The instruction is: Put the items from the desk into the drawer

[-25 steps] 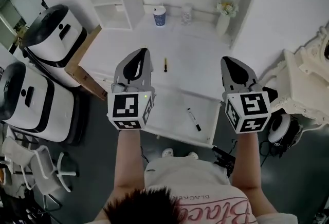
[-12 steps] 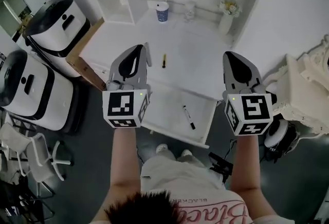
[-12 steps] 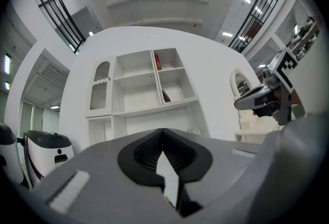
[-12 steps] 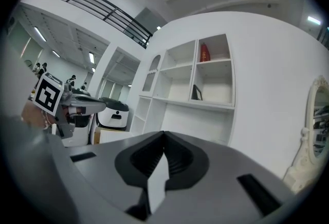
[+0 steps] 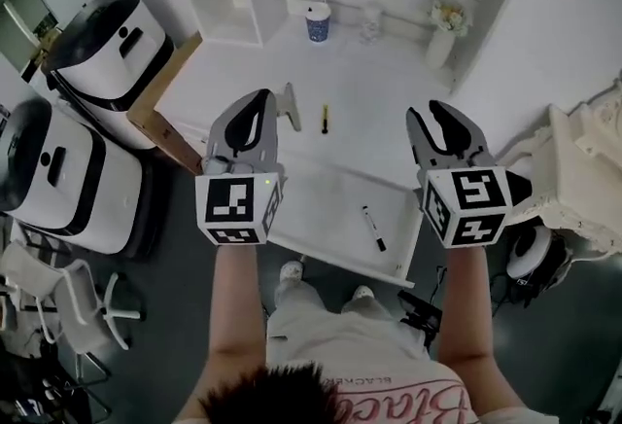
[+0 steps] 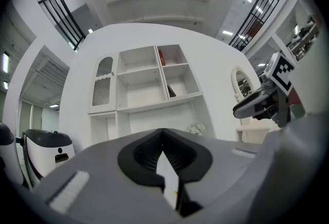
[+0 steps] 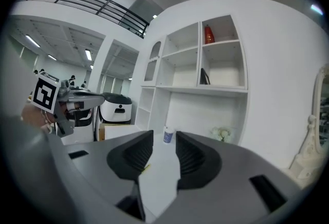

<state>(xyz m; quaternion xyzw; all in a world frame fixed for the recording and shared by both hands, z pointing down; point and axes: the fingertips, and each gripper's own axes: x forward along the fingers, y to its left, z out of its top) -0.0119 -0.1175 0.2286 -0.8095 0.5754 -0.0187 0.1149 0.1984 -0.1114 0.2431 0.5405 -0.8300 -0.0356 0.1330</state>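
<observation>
The white desk (image 5: 389, 111) has its drawer (image 5: 316, 203) pulled out below its front edge. In the drawer lies a black marker (image 5: 373, 228). A small yellow and black pen (image 5: 325, 119) lies on the desk top; in the right gripper view it shows as a yellow sliver (image 7: 146, 167). My left gripper (image 5: 264, 103) hovers over the desk's left front, left of the pen, its jaws (image 6: 163, 133) shut with nothing between them. Over the desk's right front is my right gripper (image 5: 442, 113). Its jaws (image 7: 164, 138) have just been opening and stand open and empty.
At the back of the desk stand a blue cup (image 5: 318, 22), a small glass piece (image 5: 370, 20) and a white vase with flowers (image 5: 442, 33). Two white and black machines (image 5: 97, 48) and a brown box (image 5: 160, 111) stand left. White ornate furniture (image 5: 583, 169) stands right.
The right gripper's jaws have spread apart. Both grippers have shifted a little over the desk's front, and the head view has moved with them.
</observation>
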